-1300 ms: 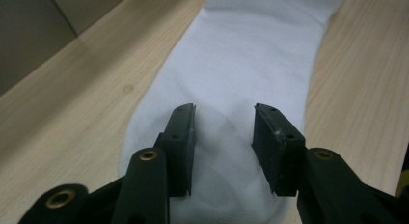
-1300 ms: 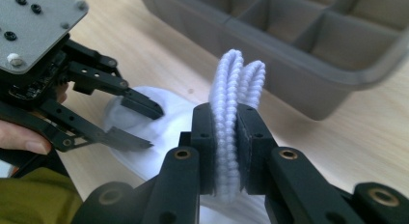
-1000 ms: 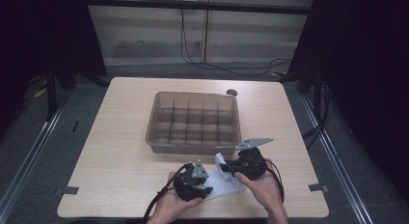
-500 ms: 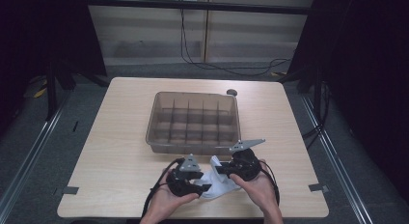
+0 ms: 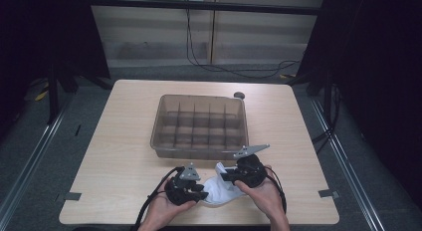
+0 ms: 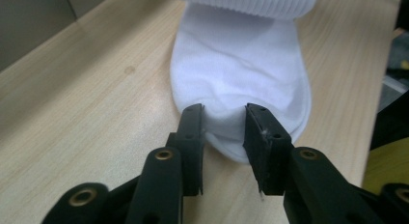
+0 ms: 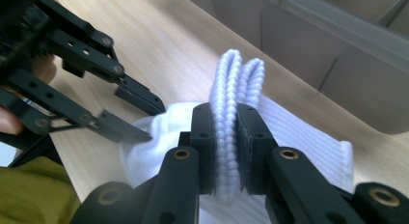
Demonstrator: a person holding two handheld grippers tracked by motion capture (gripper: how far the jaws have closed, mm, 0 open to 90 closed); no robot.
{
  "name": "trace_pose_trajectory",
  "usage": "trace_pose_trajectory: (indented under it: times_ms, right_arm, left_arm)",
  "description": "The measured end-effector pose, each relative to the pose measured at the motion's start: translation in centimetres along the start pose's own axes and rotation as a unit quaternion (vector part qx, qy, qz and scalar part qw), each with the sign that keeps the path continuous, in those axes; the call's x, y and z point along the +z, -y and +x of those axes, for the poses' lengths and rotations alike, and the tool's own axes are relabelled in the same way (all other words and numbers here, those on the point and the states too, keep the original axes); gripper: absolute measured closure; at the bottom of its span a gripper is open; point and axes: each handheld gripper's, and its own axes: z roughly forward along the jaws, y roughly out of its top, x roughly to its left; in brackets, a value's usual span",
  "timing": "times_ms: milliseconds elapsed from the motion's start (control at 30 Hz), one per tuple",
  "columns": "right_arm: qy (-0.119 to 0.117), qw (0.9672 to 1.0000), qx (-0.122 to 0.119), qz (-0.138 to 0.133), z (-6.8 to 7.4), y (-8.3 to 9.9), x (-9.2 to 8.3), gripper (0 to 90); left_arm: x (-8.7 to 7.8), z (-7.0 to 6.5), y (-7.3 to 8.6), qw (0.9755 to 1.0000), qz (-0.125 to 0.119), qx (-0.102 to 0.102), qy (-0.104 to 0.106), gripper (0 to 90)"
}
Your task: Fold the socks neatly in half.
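A white sock (image 5: 219,191) lies near the table's front edge, between my two grippers. In the left gripper view its toe end (image 6: 236,64) sits between the jaws of my left gripper (image 6: 223,122), which have just been closing and now pinch the fabric. My right gripper (image 7: 230,118) is shut on the sock's ribbed cuff (image 7: 236,69), folded double and standing up between the pads. From above, the left gripper (image 5: 203,195) is at the sock's left and the right gripper (image 5: 224,177) at its right. The left gripper (image 7: 144,120) meets the toe in the right gripper view.
A translucent brown divided bin (image 5: 199,151) stands mid-table just beyond the sock, its near wall close to the right gripper. A small dark round object (image 5: 239,95) lies behind the bin. Bare wood table (image 5: 114,141) spreads to the left and right. Dark floor surrounds the table.
The left gripper has slid right to the sock's toe and its jaws have narrowed onto it. The right gripper shifted slightly left and keeps its hold on the cuff.
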Motion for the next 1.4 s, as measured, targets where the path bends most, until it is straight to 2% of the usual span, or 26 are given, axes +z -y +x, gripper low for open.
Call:
trace_pose_trajectory:
  times_ms: [67,100,233,367,467,600,633,700,900,1000,1067,1133,1267,1400]
  right_arm:
    - [-0.002,1.0,-0.001,-0.001,0.1,0.0,-0.1,79.1]
    - [-0.005,1.0,-0.003,-0.002,0.2,-0.1,-0.2,79.1]
    - [-0.013,0.9998,-0.017,0.003,1.0,-0.3,-0.4,78.9]
    - [-0.012,0.9995,-0.024,0.016,1.4,-0.3,0.0,78.4]
    - [-0.017,0.999,-0.025,0.032,1.4,0.0,1.0,77.4]
    - [-0.023,0.9984,-0.023,0.046,1.6,0.5,2.2,72.8]
    - [-0.026,0.9984,-0.023,0.044,1.6,0.5,2.3,70.2]
    - [-0.028,0.9987,-0.026,0.033,1.6,0.4,2.0,60.5]
    - [-0.033,0.9994,-0.012,-0.002,1.2,-0.1,0.1,54.3]
    - [-0.041,0.9989,-0.008,-0.021,0.8,0.1,-0.8,55.8]
    - [-0.034,0.9993,-0.007,-0.016,0.5,0.3,-1.0,58.0]
    - [-0.03,0.9994,-0.002,-0.014,0.1,0.8,-1.0,64.7]
    - [0.001,0.9999,0.011,0.008,-0.7,1.7,-0.6,74.5]
    - [0.015,0.9992,0.024,0.028,-1.2,2.5,0.5,76.7]
  left_arm:
    - [0.3,-0.3,-0.1,0.9999,-0.004,0.007,-0.009,69.9]
    - [0.4,-0.4,-0.2,0.9998,0.005,0.015,-0.014,70.9]
    - [0.9,-1.0,-0.6,0.9995,0.009,0.025,-0.019,71.6]
    - [1.0,-1.0,-0.7,0.9996,0.007,0.021,-0.017,71.7]
    - [1.1,-1.1,-0.6,0.9997,-0.001,0.017,-0.017,71.5]
    - [1.0,-1.0,-0.5,0.9997,0.0,0.016,-0.019,69.8]
    - [0.9,-0.9,-0.5,0.9996,0.004,0.017,-0.02,68.6]
    - [1.0,-0.9,-0.4,0.9997,-0.006,0.008,-0.023,65.5]
    - [0.6,-0.7,-0.1,0.9998,-0.005,0.005,-0.021,63.1]
    - [0.3,-0.5,0.1,0.9997,-0.009,0.0,-0.022,62.5]
    - [-0.1,-0.4,0.3,0.9997,-0.01,-0.002,-0.023,62.5]
    - [-0.8,-0.1,0.5,0.9996,-0.015,-0.005,-0.023,62.2]
    - [-2.0,0.6,0.4,0.9991,-0.028,-0.013,-0.03,62.7]
    - [-2.8,0.8,-0.4,0.9984,-0.042,-0.015,-0.034,63.2]
